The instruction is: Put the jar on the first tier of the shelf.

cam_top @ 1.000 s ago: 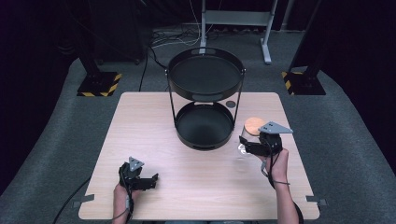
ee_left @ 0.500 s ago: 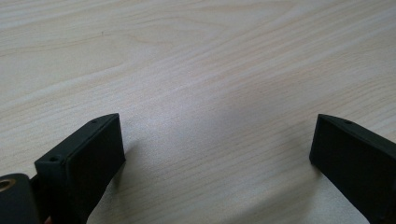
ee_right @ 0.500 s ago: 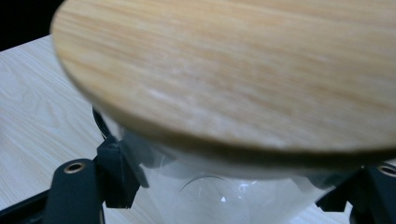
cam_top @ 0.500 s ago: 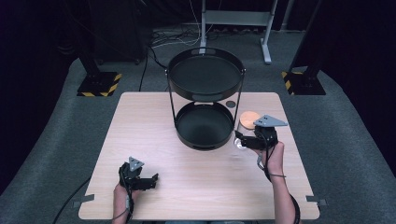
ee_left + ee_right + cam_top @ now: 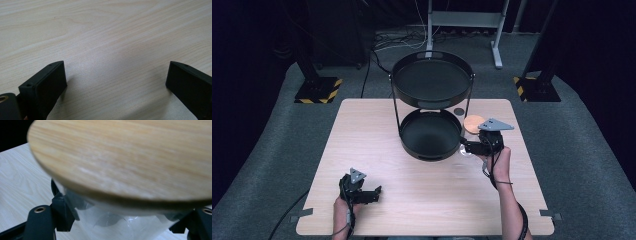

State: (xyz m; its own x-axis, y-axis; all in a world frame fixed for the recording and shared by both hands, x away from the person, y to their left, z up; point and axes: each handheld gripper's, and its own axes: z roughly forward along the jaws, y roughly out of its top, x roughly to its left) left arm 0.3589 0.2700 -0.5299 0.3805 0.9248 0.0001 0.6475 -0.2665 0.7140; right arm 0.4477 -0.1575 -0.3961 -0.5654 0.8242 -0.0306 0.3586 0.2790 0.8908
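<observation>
**Lidded glass jar held beside the 2-tier stand**

Right gripper (image 5: 468,147) pinching a clear glass jar (image 5: 117,220) with a round wooden lid (image 5: 130,157), jaws pressed against the glass on either side just under the lid. Jar located at the right of the table (image 5: 362,150), just beside the lower tray (image 5: 430,134) of the black 2-tier stand (image 5: 432,80), apparently lifted or tilted; contact with the tabletop impossible to confirm. Left gripper (image 5: 374,192) parked low near the front-left edge, jaws spread wide over bare wood, holding nothing.

Risks from here, as a judgement:
- Slipping: smooth glass, narrow grip high on the body, so a tilt could let the jar rotate or slide out.
- Lid coming loose: resting on top rather than clamped, likely to fall if tipped further.
- Collision: the upper tray (image 5: 432,70) and its thin uprights close by, so a careless swing toward the lower tray could knock glass on metal.

Hard to make out:
- Jar nearly invisible from the high view, transparent against pale wood.
- Jar base and contents cut off in the right gripper view, blurred by closeness.
- Small dark disc (image 5: 458,111) behind the stand, identity unclear.
</observation>
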